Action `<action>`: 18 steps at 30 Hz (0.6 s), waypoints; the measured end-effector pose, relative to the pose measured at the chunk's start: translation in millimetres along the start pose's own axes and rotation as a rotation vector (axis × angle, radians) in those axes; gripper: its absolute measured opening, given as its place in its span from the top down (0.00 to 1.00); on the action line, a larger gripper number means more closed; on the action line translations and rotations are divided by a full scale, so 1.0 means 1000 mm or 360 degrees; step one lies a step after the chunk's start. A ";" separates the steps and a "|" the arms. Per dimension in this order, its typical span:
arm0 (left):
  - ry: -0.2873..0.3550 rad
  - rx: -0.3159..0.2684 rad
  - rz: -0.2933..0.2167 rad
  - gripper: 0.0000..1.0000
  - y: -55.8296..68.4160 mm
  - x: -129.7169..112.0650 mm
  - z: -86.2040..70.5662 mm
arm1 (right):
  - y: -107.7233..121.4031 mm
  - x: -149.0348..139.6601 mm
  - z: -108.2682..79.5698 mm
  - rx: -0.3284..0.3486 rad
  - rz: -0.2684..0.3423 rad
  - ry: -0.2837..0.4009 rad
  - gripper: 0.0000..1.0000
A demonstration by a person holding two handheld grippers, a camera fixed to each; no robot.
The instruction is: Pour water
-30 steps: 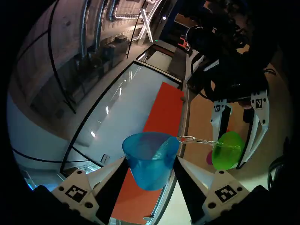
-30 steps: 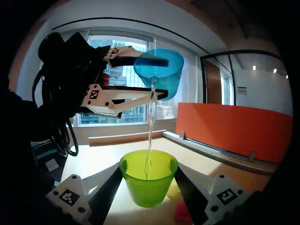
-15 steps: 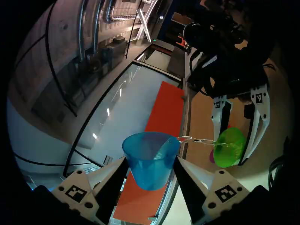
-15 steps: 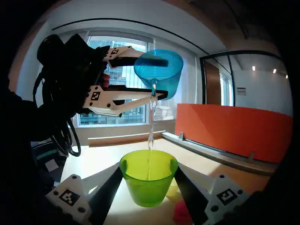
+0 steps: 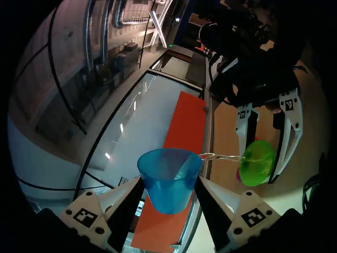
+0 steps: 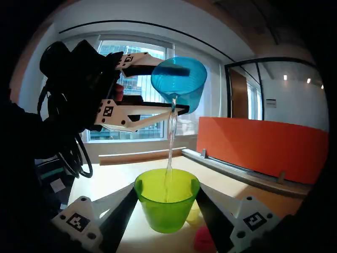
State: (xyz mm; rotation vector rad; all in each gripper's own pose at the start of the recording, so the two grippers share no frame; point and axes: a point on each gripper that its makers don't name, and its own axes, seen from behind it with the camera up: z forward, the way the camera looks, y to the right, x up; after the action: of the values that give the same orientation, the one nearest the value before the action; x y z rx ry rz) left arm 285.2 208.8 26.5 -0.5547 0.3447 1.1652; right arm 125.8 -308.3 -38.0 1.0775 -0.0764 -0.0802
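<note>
In the left gripper view, the left tongs (image 5: pixel 168 180) pinch the blue cup (image 5: pixel 169 187) between both fingers. The cup is tipped, and a thin stream of water (image 5: pixel 221 158) runs from its rim to the green cup (image 5: pixel 258 162), which the right tongs (image 5: pixel 258 175) clamp farther off.

In the right gripper view, the green cup stands upright between the right tongs' fingers, over the pale surface (image 6: pixel 109 181). The blue cup hangs tilted above it in the left tongs, and the water falls into the green cup. An orange partition (image 6: pixel 261 143) stands behind.
</note>
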 end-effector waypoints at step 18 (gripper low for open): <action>-0.0002 0.0031 0.0083 0.20 -0.004 0.003 -0.003 | 0.000 0.005 0.000 -0.0006 -0.0008 0.0012 0.10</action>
State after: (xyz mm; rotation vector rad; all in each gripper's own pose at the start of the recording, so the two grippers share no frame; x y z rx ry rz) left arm 290.4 208.1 23.6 -0.5305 0.3707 1.2115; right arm 131.2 -308.7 -38.1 1.0740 -0.0668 -0.0809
